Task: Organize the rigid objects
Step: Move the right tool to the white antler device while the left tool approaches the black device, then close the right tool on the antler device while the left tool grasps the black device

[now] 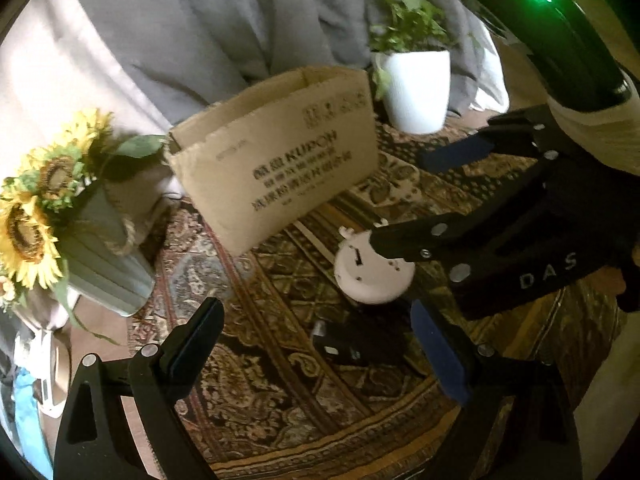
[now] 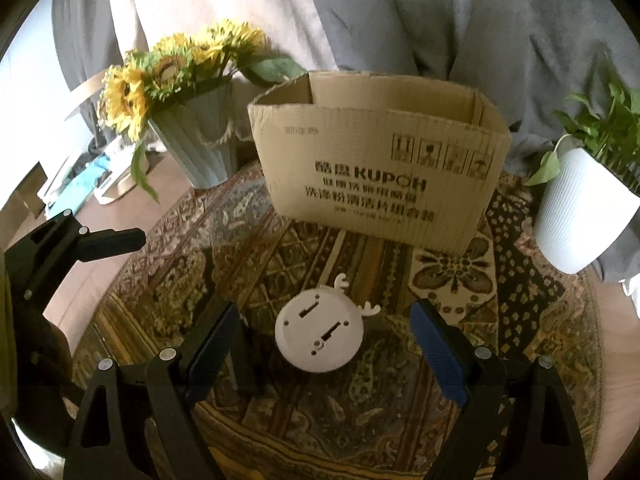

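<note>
So you're at the reach-in stage here, nothing grabbed yet. The white round gadget (image 2: 320, 334), the one with little antler-shaped tabs, is lying flat on the patterned rug (image 2: 452, 268), back side up with its mounting slots showing. It's in front of the open cardboard box (image 2: 380, 176), clear of it, not touching. There's also a dark boxy thing (image 1: 352, 346) on the rug just beside the white piece, right in front of your left gripper (image 1: 316, 348); too dark to tell what it is.

Your right gripper (image 2: 322, 356) has its fingers spread wide with the white piece sitting between and just ahead of the tips, pads not touching it. The left gripper is wide apart too and holding nothing.

My read: the box is where stuff goes, so the next move is bringing the right gripper down until the pads straddle the disc's rim, then squeezing across the round body. I'd avoid catching the antlers, they look thin and would probably let it twist. It's lying flat, so you'd likely need the tips right down at the rug to get under the edge.

The sunflower vase (image 2: 200, 148) and the white plant pot (image 2: 580, 216) flank the box, so mind them on the lift over.
</note>
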